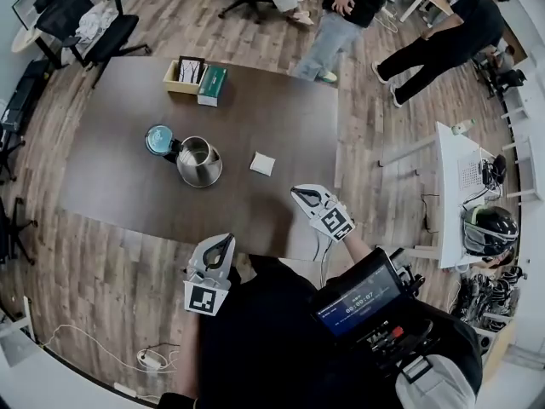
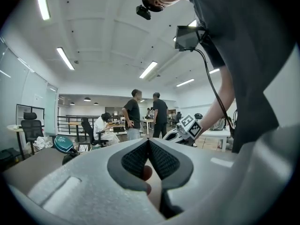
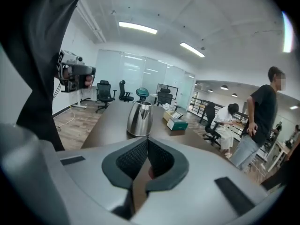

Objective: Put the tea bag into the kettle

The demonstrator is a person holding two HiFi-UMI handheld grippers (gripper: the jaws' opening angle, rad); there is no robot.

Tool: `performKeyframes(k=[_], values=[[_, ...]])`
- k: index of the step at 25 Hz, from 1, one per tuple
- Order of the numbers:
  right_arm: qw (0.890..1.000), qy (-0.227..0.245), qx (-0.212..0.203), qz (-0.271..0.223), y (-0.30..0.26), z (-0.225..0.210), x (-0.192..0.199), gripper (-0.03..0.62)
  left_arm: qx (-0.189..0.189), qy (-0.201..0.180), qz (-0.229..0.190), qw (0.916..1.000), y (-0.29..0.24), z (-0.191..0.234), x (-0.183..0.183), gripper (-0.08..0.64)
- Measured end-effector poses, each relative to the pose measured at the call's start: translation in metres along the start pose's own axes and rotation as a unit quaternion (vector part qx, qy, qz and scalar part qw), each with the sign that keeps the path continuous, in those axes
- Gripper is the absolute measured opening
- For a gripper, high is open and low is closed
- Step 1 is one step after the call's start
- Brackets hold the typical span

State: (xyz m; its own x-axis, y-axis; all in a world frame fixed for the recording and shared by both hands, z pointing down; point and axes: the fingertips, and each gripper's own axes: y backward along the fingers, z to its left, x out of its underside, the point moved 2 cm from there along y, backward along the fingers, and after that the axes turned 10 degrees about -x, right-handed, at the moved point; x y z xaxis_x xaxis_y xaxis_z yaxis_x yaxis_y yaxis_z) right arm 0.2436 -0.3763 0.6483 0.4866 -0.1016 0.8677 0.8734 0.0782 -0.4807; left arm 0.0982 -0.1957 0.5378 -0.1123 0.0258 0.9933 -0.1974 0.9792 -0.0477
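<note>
A steel kettle [image 1: 198,161] stands on the dark table [image 1: 111,169], its teal lid [image 1: 158,139] flipped open to the left. The white tea bag [image 1: 262,164] lies flat to the kettle's right. My left gripper [image 1: 223,242] hovers at the table's near edge, jaws shut and empty. My right gripper [image 1: 301,194] is over the near right part of the table, below and right of the tea bag, also shut with nothing in it. In the right gripper view the kettle [image 3: 140,118] stands ahead beyond the shut jaws. In the left gripper view only the teal lid [image 2: 63,143] shows.
At the table's far side sit a small open box [image 1: 184,75] and a green box [image 1: 212,84]. Two people [image 1: 358,7] stand beyond the far right corner. Office chairs [image 1: 81,20] stand at the far left; a white desk [image 1: 464,186] is to the right.
</note>
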Motion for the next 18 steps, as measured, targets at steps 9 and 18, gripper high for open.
performKeyframes(k=[9,18], values=[[0.976,0.115,-0.133,0.127,-0.058,-0.067,0.058,0.008,-0.089,-0.015,0.041,0.9951,-0.001,0.006,0.009,0.000],[0.934,0.179,-0.219,0.219,-0.119,-0.093,0.106,0.060,-0.151,-0.006,0.089,0.9845,0.018,0.006,0.027,0.000]])
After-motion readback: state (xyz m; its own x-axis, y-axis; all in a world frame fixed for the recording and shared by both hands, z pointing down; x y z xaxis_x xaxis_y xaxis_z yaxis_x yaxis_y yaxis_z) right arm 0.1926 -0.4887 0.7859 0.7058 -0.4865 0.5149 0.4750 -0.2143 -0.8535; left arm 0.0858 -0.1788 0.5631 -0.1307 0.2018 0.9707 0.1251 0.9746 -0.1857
